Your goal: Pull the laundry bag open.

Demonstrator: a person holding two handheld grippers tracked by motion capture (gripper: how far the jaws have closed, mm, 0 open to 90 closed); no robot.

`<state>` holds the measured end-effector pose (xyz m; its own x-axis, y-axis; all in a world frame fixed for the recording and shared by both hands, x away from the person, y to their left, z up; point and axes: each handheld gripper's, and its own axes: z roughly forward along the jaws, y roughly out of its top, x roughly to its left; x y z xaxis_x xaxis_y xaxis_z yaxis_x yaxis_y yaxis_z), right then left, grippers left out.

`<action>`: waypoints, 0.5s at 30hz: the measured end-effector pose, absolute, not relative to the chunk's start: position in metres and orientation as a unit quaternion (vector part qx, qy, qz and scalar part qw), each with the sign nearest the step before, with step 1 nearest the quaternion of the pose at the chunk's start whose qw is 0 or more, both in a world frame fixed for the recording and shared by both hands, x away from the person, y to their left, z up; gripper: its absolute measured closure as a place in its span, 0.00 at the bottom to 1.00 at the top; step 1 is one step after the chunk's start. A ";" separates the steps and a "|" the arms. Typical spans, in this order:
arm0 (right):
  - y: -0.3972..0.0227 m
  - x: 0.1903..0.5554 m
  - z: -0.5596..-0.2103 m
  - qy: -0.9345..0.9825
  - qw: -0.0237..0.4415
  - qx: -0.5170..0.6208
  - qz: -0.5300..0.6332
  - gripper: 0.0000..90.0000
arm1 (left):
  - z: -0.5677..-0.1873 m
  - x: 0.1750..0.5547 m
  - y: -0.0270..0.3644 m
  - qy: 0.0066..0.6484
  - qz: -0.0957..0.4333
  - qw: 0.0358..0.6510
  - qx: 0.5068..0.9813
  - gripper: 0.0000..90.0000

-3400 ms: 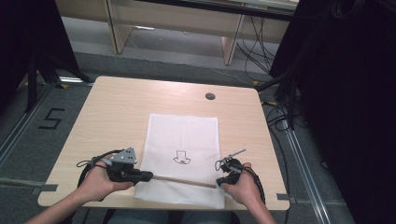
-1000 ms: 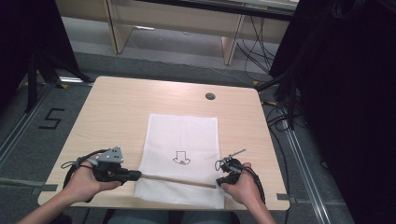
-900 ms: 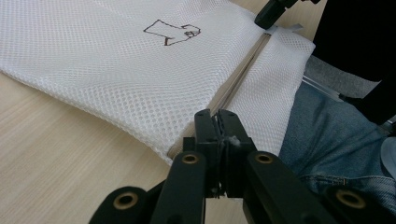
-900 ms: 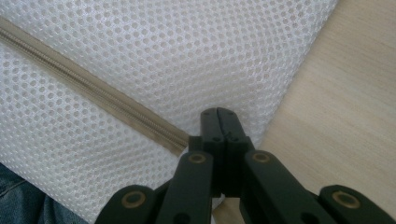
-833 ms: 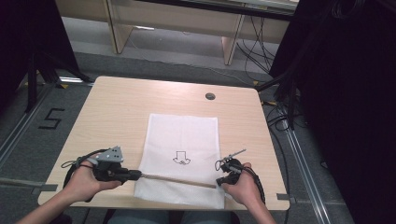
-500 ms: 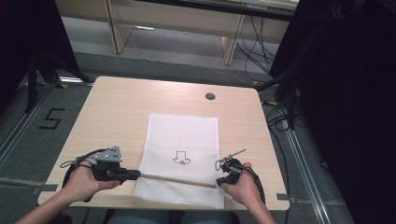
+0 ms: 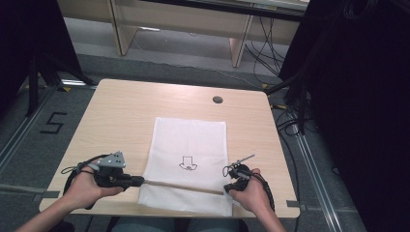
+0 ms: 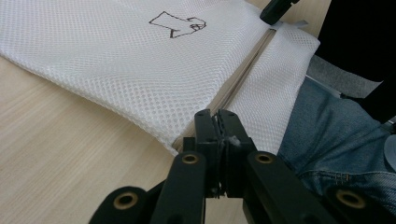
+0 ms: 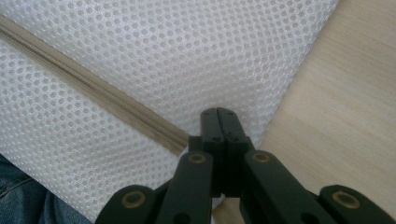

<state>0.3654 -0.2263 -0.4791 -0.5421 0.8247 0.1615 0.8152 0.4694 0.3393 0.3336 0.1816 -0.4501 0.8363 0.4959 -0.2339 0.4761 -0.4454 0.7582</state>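
L gripper [image 8: 217,122]: black plastic jaws w/ brass-coloured rivets, pressed together at the near-left end of the zipper [image 8: 243,67], where the tape meets the bag's corner. Whether they pinch the slider, a tab or just fabric — can't tell, the tips cover it. In the high view the L gripper [image 7: 137,181] lies low over the table's near-left part, grey three-cornered plate on top, black cable looping behind the left hand [image 7: 87,186].

R gripper [image 9: 218,122]: same black jaws, together, tips down on the zipper's other end, near the bag's right edge; mesh or zipper end between them, can't tell which. In the high view the R gripper [image 7: 227,184] sits at the bag's near-right corner, right hand [image 7: 251,191] behind it.

Mesh bag [image 7: 191,152]: white, rectangular, fine honeycomb net, lying flat at the middle-near part of the table, its near edge at the table's front edge. Small black outline drawing [image 7: 187,163] on its face, arrow-like shape. Beige zipper runs straight across its near part between the 2 grippers; teeth look closed along the visible run.

Table [image 7: 125,111]: light wood-grain top, rounded corners, dark round grommet [image 7: 217,99] near the far side. Blue denim [image 8: 336,140] shows beyond the bag's edge in the L gripper view.
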 end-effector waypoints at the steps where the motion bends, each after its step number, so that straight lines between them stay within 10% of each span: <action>1: -0.226 0.365 -0.479 0.857 0.012 0.478 0.191 1.00 | -0.451 0.333 0.181 0.289 0.010 0.445 0.848 0.97; 15: -0.226 0.365 -0.479 0.857 0.013 0.478 0.190 1.00 | -0.451 0.332 0.186 0.296 0.013 0.436 0.850 0.97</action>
<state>0.3653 -0.2262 -0.4790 -0.5421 0.8249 0.1599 0.8150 0.4699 0.3390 0.3319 0.1861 -0.4514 0.8246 0.5145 -0.2353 0.4910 -0.4440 0.7496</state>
